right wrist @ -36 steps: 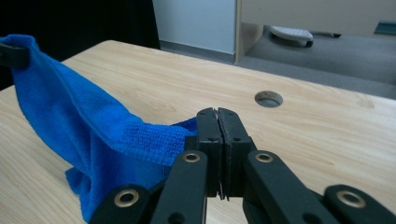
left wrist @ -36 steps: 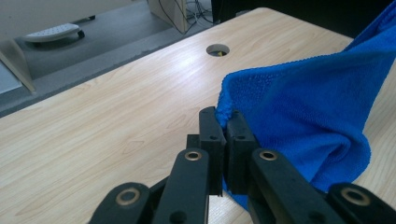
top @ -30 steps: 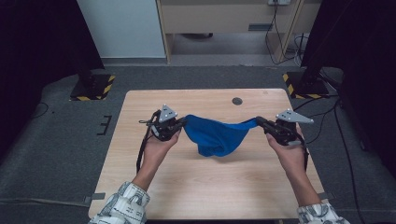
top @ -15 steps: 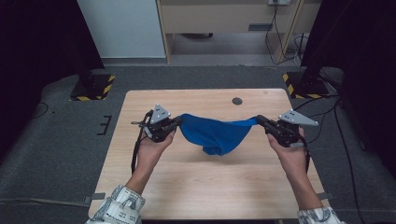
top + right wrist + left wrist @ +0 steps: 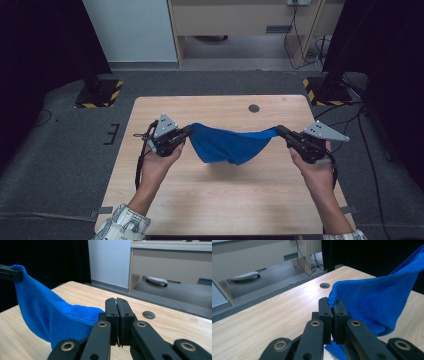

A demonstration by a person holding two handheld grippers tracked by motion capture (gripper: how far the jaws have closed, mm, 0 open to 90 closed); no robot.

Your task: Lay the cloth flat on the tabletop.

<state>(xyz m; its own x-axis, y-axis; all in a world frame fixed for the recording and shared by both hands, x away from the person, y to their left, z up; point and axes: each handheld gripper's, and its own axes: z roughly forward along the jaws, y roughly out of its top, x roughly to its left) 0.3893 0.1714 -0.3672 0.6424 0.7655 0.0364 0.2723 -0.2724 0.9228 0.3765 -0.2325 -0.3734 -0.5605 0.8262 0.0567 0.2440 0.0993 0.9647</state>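
Left gripper and right gripper each pinching a blue cloth corner, cloth sagging (middle lowest) above the table

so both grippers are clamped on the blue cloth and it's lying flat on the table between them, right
Not flat. Both grippers are clamped on the blue microfibre cloth, the left gripper at one end and the right gripper at the other, but the high view shows it hanging between them, sagging in the middle above the wooden table. The left gripper view shows it lifted too.
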